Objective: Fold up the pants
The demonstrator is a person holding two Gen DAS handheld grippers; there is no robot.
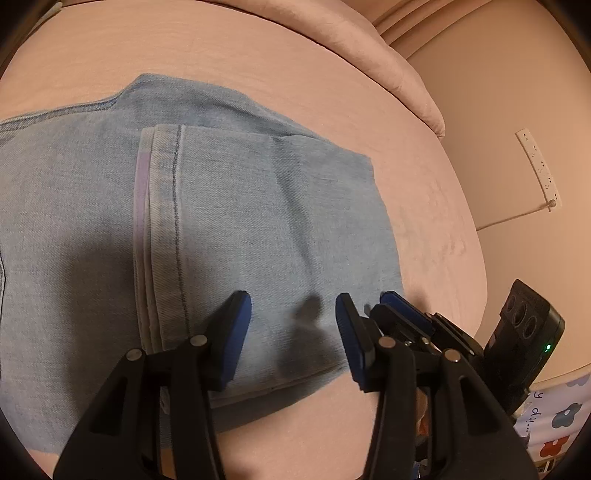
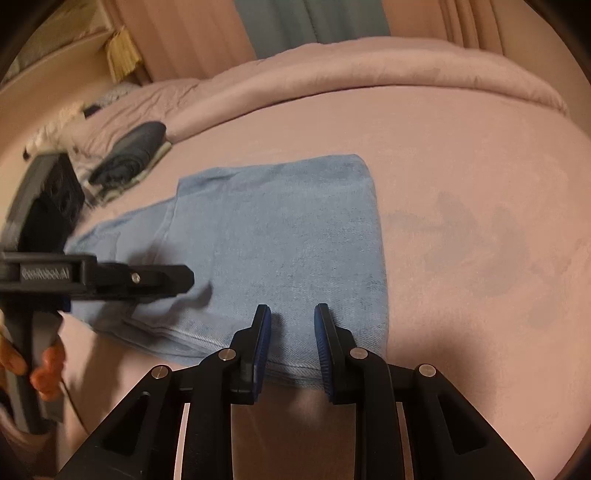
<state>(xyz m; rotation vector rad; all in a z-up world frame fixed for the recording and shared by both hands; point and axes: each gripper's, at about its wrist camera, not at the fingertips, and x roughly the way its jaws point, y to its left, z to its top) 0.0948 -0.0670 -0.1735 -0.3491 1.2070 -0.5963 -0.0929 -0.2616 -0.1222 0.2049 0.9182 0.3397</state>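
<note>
On pink bed (image 2: pixel 461 155): one folded pants (image 2: pixel 280 229); left gripper (image 1: pixel 293 325), right gripper (image 2: pixel 292 332) parted, empty.

Pants (image 1: pixel 240 221) cut off at left edge; clutter (image 2: pixel 55 125) beyond blurred, perhaps clothing.

**Bedroom, warm dim light**

Pink sheet (image 1: pixel 258 55) across whole bed, smooth, faint darker patches at rt in rt wrist view. Rolled pink duvet (image 2: pixel 369 70) along far edge of bed. Beige wall (image 1: pixel 498 92) beyond, w/ white power strip (image 1: pixel 539 170) fixed on it, cord trailing down-left. Pinkish curtains (image 2: pixel 177 33) behind bed, grey-blue panel (image 2: pixel 306 22) betw. them. Yellowish tassel (image 2: pixel 123 55) near pale shelf unit at far left. Dark folded clothes (image 2: pixel 129 155) on rumpled bedding at left. Floral-print fabric (image 1: pixel 561 417) w/ lettering below bed edge, lower rt in left wrist view.
</note>
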